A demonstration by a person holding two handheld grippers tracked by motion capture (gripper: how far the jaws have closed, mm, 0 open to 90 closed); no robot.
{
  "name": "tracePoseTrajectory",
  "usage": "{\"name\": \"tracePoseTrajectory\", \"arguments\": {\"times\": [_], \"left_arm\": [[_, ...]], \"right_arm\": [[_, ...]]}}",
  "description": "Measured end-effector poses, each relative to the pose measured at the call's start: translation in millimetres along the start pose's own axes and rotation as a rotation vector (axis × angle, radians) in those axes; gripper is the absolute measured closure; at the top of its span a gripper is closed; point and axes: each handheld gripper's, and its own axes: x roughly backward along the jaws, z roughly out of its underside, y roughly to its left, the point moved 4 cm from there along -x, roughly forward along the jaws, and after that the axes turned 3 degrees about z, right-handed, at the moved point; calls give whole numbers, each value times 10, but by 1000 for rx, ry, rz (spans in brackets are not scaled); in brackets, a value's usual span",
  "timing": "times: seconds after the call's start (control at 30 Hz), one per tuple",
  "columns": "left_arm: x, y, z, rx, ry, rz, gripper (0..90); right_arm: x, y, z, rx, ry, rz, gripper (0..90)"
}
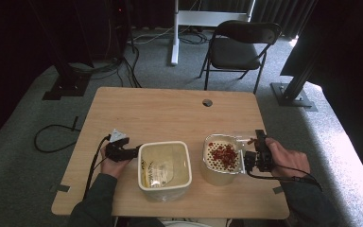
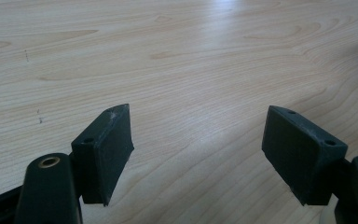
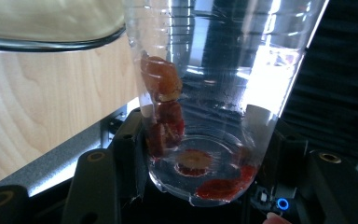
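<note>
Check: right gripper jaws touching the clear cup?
Touching. In the right gripper view, the clear cup, with a few red pieces inside, sits clamped between the right gripper jaws, both pressed against its wall.

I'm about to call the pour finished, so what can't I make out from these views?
- Cup mouth: the right gripper holds the clear plastic cup; the right gripper view's top edge cuts off its mouth.
- Red pieces clinging inside: blurred, kind unclear.
- Strainer bowl: in the high view the red pile hides what lies beneath.
- White container: contents too small and pale.
- Left gripper: open over the table.
</note>
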Motion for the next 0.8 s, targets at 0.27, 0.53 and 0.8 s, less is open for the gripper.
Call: {"name": "tracePoseTrajectory", "arguments": {"times": [0.27, 0.53, 0.8], "left_arm": [[-6, -13, 2, 0, -3, 4, 249], [-21, -13, 1, -3, 3, 0, 249], [-32, 1, 8, 6, 6, 0, 249]], "right_arm": [[28, -14, 44, -16, 1, -7, 435], [44, -47, 47, -19, -5, -5, 435], [119, -35, 30, -31, -35, -5, 435]]}}
